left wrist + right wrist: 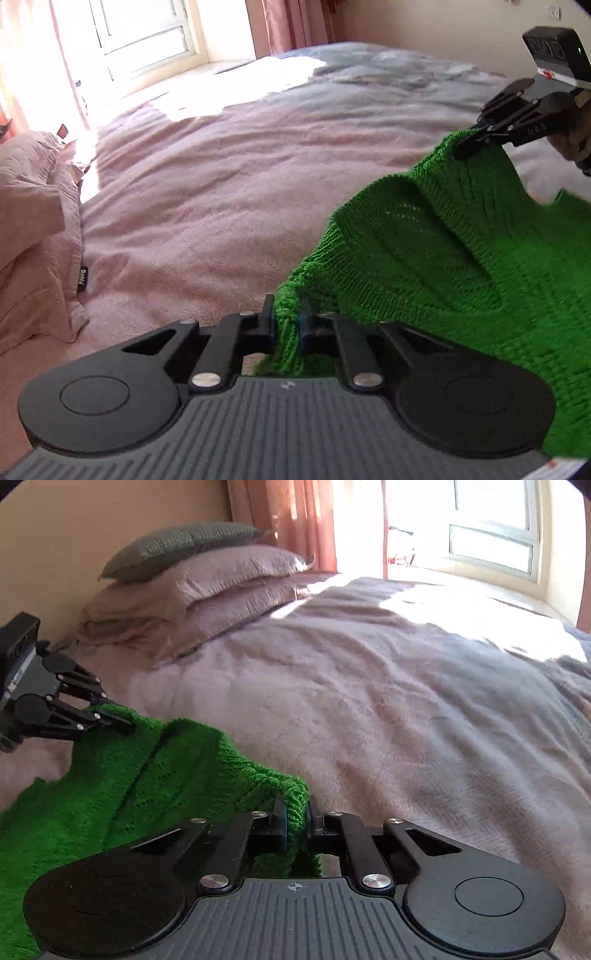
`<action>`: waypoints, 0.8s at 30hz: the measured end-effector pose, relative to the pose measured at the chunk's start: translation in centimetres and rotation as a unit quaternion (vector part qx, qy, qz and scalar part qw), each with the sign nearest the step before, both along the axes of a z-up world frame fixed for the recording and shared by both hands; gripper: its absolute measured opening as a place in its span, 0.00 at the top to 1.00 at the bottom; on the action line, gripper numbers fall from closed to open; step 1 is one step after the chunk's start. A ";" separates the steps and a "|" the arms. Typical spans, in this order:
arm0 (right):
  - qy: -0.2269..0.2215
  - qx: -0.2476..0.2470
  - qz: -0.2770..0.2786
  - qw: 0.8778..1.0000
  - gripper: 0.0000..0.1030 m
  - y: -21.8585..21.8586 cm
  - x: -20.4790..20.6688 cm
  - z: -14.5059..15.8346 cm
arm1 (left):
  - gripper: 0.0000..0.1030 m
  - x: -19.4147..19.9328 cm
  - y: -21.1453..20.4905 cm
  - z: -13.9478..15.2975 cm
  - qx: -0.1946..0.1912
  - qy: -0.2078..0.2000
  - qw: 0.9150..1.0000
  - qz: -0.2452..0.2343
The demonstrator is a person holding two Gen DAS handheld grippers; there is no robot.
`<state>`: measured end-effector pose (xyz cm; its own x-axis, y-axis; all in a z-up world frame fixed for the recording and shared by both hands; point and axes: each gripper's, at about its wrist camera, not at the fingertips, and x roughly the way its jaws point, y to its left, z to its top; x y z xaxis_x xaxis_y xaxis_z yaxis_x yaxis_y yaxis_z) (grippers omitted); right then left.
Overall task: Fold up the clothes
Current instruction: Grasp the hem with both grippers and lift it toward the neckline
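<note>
A bright green knitted garment hangs stretched between both grippers above the bed. My left gripper is shut on one corner of its edge, the knit bunched between the jaws. In the left wrist view my right gripper sits at the upper right, shut on the other corner. The right wrist view shows the same garment with my right gripper clamped on a bunched edge, and my left gripper pinching the far corner at the left. The lower part of the garment drops out of view.
A wide bed with a pinkish blanket spreads below the garment. Stacked pillows, the top one grey-green, lie against the wall at the head. A pillow edge shows at the left. A sunlit window and curtains stand beyond.
</note>
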<state>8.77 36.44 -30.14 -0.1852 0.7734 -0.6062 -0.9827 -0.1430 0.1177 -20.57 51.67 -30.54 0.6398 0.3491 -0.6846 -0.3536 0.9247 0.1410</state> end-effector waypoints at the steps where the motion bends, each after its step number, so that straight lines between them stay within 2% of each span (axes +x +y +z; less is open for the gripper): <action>1: -0.002 0.018 0.003 1.000 0.95 -1.5 -0.5 1.3 | 0.91 -1.0 -0.9 1.2 0.006 -0.017 1.000 0.003; 6: -0.012 0.099 0.020 0.995 0.95 -12.1 -4.5 6.9 | 0.92 -7.9 -8.3 7.5 0.016 -0.117 0.993 0.007; 9: -0.011 0.117 0.026 0.993 0.95 -20.0 -8.1 7.8 | 0.91 -13.1 -14.6 9.3 -0.012 -0.163 0.986 0.017; 11: -0.022 0.098 0.027 0.995 0.95 -24.8 -10.9 7.1 | 0.89 -16.4 -19.7 9.0 -0.017 -0.173 0.985 0.015; 12: -0.028 0.076 0.024 0.996 0.95 -27.3 -12.5 6.3 | 0.84 -17.9 -22.0 8.4 -0.031 -0.170 0.985 0.017; 13: -0.025 0.050 0.014 0.998 0.94 -29.3 -13.9 5.3 | 0.74 -19.2 -23.9 7.5 -0.054 -0.167 0.984 0.024; 14: -0.015 0.017 -0.001 1.000 0.87 -31.0 -14.9 4.1 | 0.66 -20.5 -25.8 6.2 -0.087 -0.161 0.982 0.041; 15: -0.005 -0.011 -0.023 1.000 0.76 -32.4 -15.7 2.9 | 0.53 -21.7 -27.2 5.0 -0.116 -0.153 0.980 0.060; 16: 0.014 -0.034 -0.059 0.998 0.69 -34.0 -16.3 1.6 | 0.52 -22.6 -28.4 4.0 -0.141 -0.151 0.975 0.080; 17: 0.039 -0.048 -0.090 0.994 0.54 -35.4 -16.7 0.5 | 0.52 -23.8 -29.7 2.8 -0.173 -0.154 0.967 0.104; 18: 0.070 -0.054 -0.116 0.989 0.49 -36.6 -17.0 -0.3 | 0.52 -24.5 -30.3 2.0 -0.201 -0.160 0.958 0.124; 20: 0.152 -0.046 -0.166 0.973 0.49 -38.0 -16.6 -1.0 | 0.51 -25.6 -31.0 0.9 -0.244 -0.179 0.938 0.166; 23: 0.259 -0.032 -0.227 0.938 0.49 -38.1 -15.8 -1.6 | 0.45 -25.6 -30.3 0.5 -0.286 -0.212 0.912 0.205; 24: 0.288 -0.026 -0.251 0.924 0.49 -37.7 -15.3 -1.8 | 0.39 -25.8 -29.5 0.2 -0.308 -0.229 0.897 0.221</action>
